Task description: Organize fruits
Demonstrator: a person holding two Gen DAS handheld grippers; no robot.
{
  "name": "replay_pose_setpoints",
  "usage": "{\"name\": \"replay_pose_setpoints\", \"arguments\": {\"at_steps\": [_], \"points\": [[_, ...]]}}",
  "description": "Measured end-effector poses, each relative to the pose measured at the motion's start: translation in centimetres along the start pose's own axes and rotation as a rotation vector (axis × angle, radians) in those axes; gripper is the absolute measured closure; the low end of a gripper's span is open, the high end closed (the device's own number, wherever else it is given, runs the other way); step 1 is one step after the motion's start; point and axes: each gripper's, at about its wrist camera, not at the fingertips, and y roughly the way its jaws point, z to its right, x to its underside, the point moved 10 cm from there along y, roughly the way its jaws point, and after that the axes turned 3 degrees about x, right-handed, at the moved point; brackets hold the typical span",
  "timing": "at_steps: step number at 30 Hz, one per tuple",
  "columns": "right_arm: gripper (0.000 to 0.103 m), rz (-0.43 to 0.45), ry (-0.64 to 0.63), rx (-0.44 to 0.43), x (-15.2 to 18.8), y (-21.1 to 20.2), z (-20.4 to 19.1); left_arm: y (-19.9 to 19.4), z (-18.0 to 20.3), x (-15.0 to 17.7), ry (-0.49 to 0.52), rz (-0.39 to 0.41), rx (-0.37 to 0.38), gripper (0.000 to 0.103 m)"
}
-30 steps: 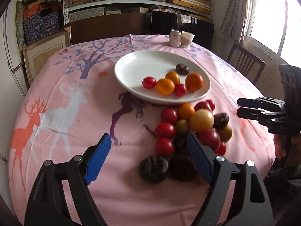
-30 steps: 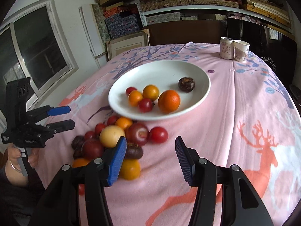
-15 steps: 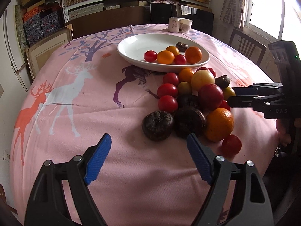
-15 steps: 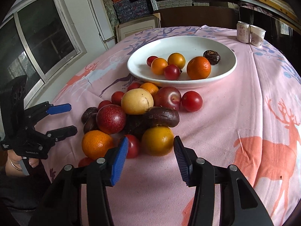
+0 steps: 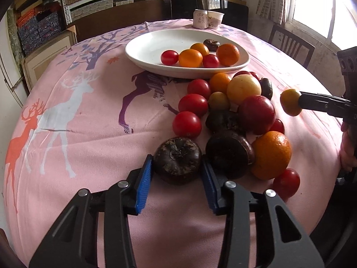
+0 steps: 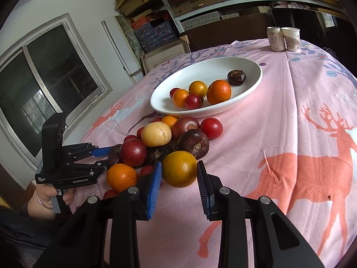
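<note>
Both tools closed on fruit from the near heap, the left tool (image 5: 177, 169) clamped on a dark fruit (image 5: 177, 159), the right tool (image 6: 179, 174) on a yellow-orange fruit (image 6: 179, 168), apparently bound for the white plate (image 6: 256, 82) farther along the table (image 6: 290, 111).

fruit pile (image 5: 232, 114): red, orange, yellow, dark, clustered on cloth | plate (image 5: 142, 51): white, six fruits inside

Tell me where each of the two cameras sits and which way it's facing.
Left wrist: rides the left gripper, looking down its blue fingers at a dark fruit they clamp; the right gripper enters from the right with a hand.
Right wrist: rides the right gripper, shut on a yellow-orange fruit; the left gripper and its hand show at left.
Shared: the white plate, fruit pile, pink tablecloth.
</note>
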Motion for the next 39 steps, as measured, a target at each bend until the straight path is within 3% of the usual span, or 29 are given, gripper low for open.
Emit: {"name": "replay_pose_setpoints", "arguments": {"at_steps": [7, 13, 20, 25, 28, 30, 33, 37, 39], "points": [[0.071, 0.031, -0.028, 0.005, -0.7, -1.1, -0.5, -2.9, -0.3, -0.7, -0.053, 0.07, 0.012, 0.062], [0.071, 0.06, -0.022, -0.002, -2.7, -1.8, -0.2, -4.9, -0.8, -3.5, -0.082, 0.144, 0.009, 0.062], [0.073, 0.096, 0.017, -0.024, -9.7, -0.9, 0.9, -2.2, -0.3, -10.4, -0.068, 0.156, 0.039, 0.062], [0.072, 0.062, 0.027, 0.058, -13.1, 2.6, 3.2, 2.0, -0.9, -15.3, -0.082, 0.136, 0.032, 0.062], [0.07, 0.031, 0.009, 0.089, -11.5, 2.2, 3.8, 2.5, -0.9, -16.1, -0.111, 0.141, 0.061, 0.062], [0.056, 0.032, -0.065, 0.176, -9.2, 0.8, 4.4, 2.0, -0.6, -15.8, -0.096, 0.16, 0.057, 0.062], [0.047, 0.016, -0.149, 0.334, -5.6, -0.8, 6.5, 1.3, -0.1, -14.6, -0.084, 0.164, 0.072, 0.062], [0.046, -0.09, -0.164, 0.448, -2.3, 0.0, 10.2, 0.6, 0.1, -13.4, -0.087, 0.161, 0.083, 0.062], [0.054, -0.115, -0.127, 0.452, -1.9, 0.3, 11.2, 0.1, 0.1, -13.1, -0.095, 0.167, 0.087, 0.062]]}}
